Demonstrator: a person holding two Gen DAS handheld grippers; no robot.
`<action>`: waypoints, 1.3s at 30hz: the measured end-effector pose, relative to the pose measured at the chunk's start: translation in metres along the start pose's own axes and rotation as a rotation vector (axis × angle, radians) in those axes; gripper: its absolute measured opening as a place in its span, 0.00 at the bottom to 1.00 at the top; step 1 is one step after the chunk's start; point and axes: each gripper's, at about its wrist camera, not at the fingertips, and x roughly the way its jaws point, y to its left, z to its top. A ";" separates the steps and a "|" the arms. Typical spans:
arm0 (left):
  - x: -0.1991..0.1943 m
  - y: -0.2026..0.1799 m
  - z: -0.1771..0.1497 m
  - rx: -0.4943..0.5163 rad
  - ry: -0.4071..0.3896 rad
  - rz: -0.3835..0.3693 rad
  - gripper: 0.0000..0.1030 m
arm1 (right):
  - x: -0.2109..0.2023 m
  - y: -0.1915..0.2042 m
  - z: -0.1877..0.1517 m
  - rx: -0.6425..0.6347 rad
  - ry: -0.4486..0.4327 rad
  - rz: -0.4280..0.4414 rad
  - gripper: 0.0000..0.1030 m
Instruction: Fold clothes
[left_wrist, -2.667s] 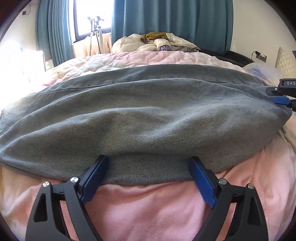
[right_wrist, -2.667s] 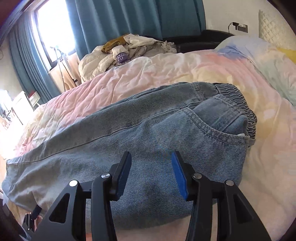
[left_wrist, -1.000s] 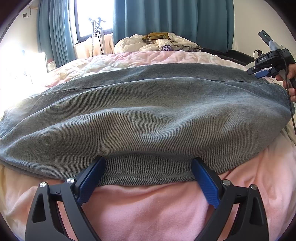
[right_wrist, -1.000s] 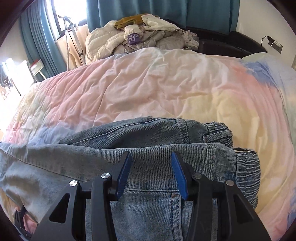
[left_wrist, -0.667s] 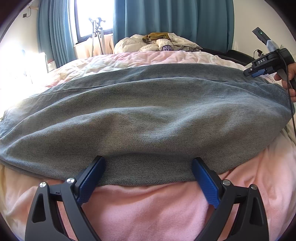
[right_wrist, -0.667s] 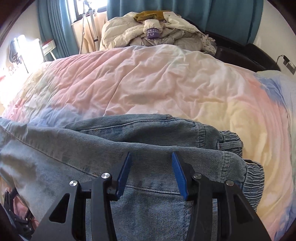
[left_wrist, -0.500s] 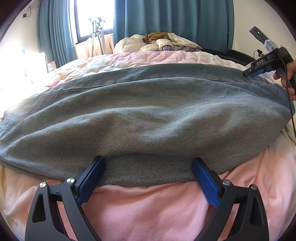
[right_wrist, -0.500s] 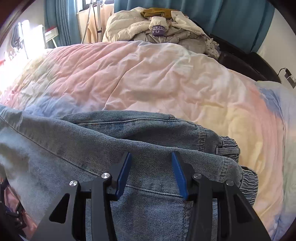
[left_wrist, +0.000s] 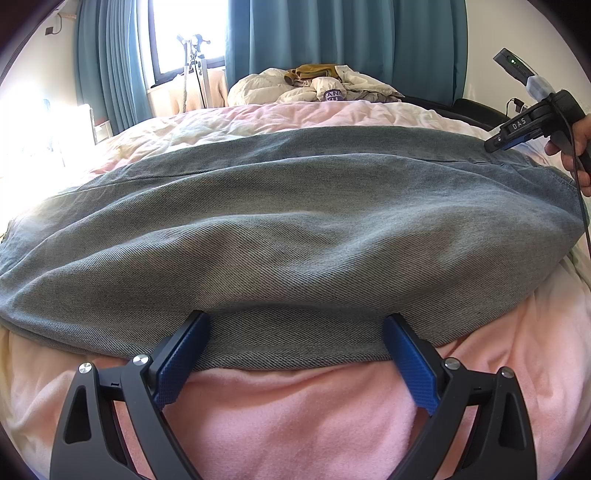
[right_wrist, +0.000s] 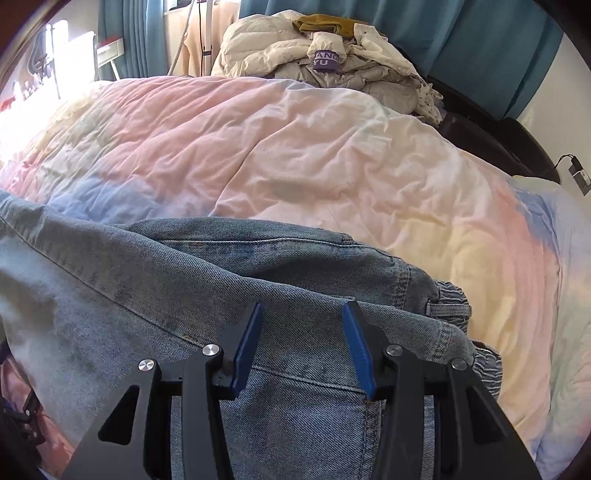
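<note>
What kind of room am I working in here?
Most likely a bedroom. The jeans lie spread on a bed with a pastel quilt; teal curtains hang by a window at the far side, and a heap of clothes and bedding is piled beyond the bed.

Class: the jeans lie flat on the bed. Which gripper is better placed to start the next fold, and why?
Probably the left gripper: its open fingers straddle the near edge of the jeans, ready to pinch. The right gripper hovers half-open over the waistband, away from any edge.
</note>
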 end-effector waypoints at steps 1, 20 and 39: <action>0.000 0.000 0.000 0.000 0.000 0.000 0.93 | 0.002 0.001 0.000 -0.002 0.005 0.002 0.44; -0.001 -0.002 -0.001 0.000 -0.002 0.002 0.93 | 0.019 0.016 0.006 -0.044 -0.038 -0.039 0.48; 0.000 -0.001 -0.001 -0.001 -0.003 0.002 0.94 | -0.025 0.024 0.029 0.025 -0.210 -0.139 0.00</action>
